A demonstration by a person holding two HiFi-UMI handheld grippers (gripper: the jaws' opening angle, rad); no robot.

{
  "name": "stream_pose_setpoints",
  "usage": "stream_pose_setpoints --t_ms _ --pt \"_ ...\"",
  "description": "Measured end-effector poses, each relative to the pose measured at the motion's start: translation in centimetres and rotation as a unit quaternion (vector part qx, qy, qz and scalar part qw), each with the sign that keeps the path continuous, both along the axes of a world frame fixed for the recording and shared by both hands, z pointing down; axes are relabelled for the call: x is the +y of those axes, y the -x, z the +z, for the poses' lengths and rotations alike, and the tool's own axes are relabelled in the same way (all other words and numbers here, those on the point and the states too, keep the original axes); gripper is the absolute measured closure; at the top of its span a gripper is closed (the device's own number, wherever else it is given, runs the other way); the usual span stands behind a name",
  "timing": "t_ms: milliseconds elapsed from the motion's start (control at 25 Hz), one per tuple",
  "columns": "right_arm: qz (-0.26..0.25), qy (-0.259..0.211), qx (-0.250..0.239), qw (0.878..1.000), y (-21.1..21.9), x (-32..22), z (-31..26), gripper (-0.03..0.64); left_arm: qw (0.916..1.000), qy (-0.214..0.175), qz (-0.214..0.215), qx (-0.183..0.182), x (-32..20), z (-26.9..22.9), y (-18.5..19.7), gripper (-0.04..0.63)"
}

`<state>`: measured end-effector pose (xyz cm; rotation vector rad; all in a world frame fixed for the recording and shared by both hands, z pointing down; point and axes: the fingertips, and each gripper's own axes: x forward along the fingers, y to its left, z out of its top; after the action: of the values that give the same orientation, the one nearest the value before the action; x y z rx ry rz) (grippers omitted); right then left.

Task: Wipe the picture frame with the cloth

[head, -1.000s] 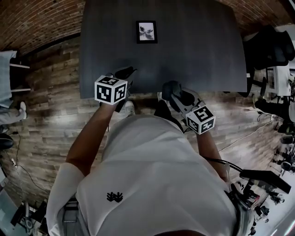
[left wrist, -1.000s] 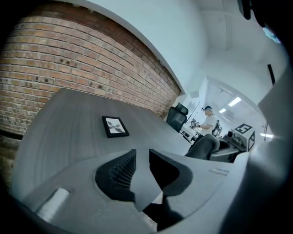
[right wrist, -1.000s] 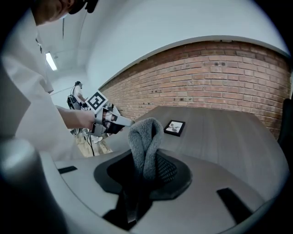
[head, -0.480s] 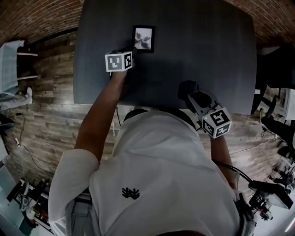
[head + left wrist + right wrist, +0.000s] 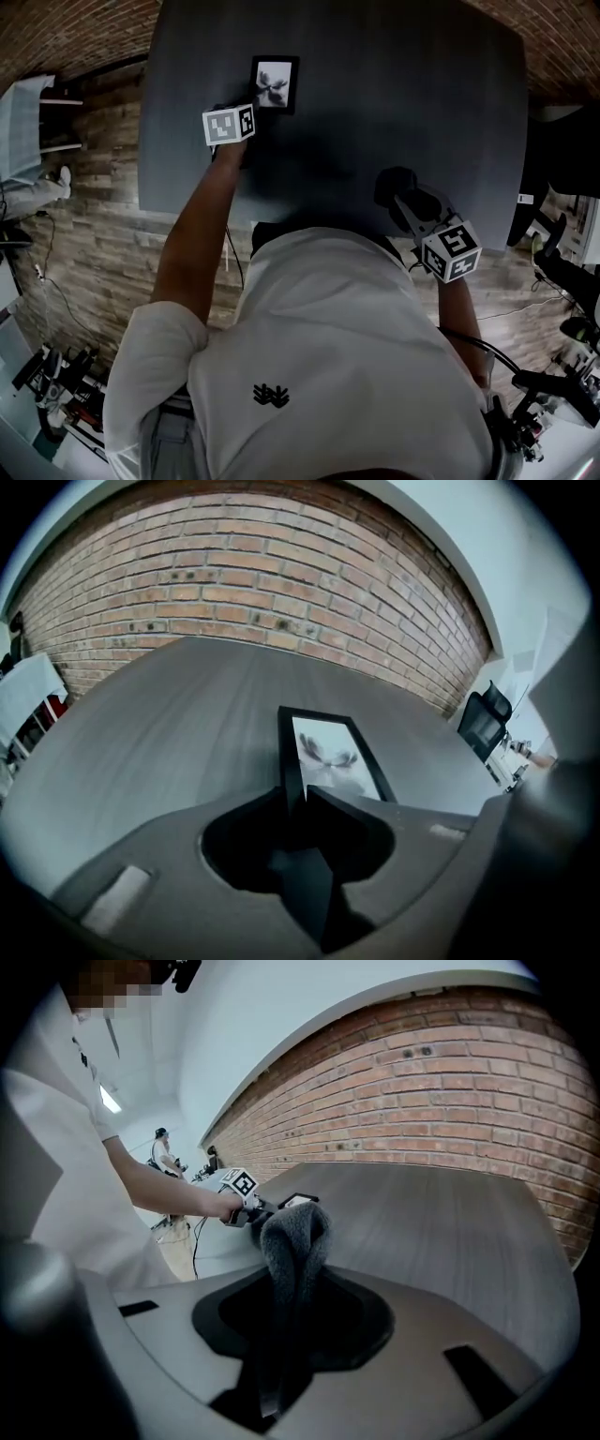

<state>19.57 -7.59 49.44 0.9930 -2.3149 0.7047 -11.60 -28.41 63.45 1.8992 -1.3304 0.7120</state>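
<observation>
When reading the head view, locate the picture frame (image 5: 274, 84) lying flat on the dark table (image 5: 403, 84), upper left of the view, long edges running toward the far side.

Find the left gripper (image 5: 247, 107) at the lower left corner of the picture frame, with its marker cube just below and left of the tips. In the left gripper view, check the jaws: closing, set to a narrow gap, with the dark left border of the picture frame running down between them. Note a thin bright sliver between that border and the right-hand jaw; treat as not yet clamped.

Find the right gripper (image 5: 403, 194) over the lower right part of the table, near the front edge and well apart from the picture frame. In the right gripper view, read the jaws as closed on the grey cloth (image 5: 294, 1237), folded into a hump standing up past the tips.

Note the brick wall (image 5: 244, 583) beyond the far table edge.
</observation>
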Motion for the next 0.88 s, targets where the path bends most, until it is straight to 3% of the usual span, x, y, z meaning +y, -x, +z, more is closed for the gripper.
stream_pose_setpoints --t_ms 240,480,680,880 --pt "-0.019 -0.015 -0.022 0.999 1.0 -1.2 -0.1 0.506 0.9992 0.02 -0.021 0.028 2.5 -1.3 -1.0 0.517" --pt "-0.032 -0.05 -0.069 0.996 4.2 -2.9 -3.0 0.506 0.9977 0.009 0.009 0.067 7.0 -6.2 -2.5 0.52" --pt "-0.056 -0.097 -0.153 0.982 8.2 -5.1 -8.7 0.506 0.9947 -0.022 0.06 0.08 10.6 -11.0 -3.8 0.52" --pt "-0.125 -0.125 -0.213 0.961 14.1 -4.4 -14.1 0.506 0.9907 -0.037 0.096 0.089 14.0 -14.9 -4.3 0.52"
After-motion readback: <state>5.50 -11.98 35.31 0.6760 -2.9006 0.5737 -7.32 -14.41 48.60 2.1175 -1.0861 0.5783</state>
